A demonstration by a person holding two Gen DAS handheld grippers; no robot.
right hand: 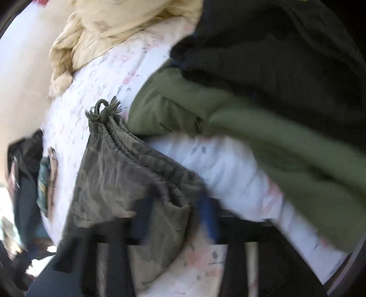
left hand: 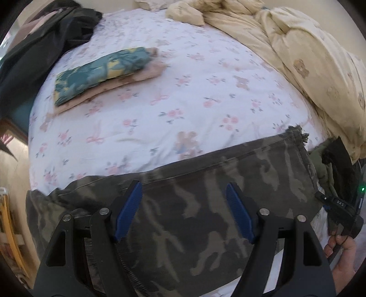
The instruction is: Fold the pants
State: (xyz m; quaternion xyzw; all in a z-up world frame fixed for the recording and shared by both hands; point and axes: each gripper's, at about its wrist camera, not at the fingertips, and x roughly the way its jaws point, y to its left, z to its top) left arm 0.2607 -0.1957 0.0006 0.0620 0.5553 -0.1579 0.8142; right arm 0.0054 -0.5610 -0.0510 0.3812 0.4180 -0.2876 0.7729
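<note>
camouflage pants (left hand: 194, 205) on floral bedsheet (left hand: 183, 96), open left gripper (left hand: 184, 212)

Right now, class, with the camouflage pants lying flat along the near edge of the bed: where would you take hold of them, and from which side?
Grip the waistband end of the camouflage pants, at the gathered corner by the drawstring. Its bunched ridges give a thick edge. Come from above, on the side nearest the olive garment. The left tongs hover open over flat mid-cloth, which offers no edge.

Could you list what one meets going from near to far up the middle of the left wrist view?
Left tongs → camouflage pants → floral bedsheet → rumpled cream comforter at the far edge.
</note>
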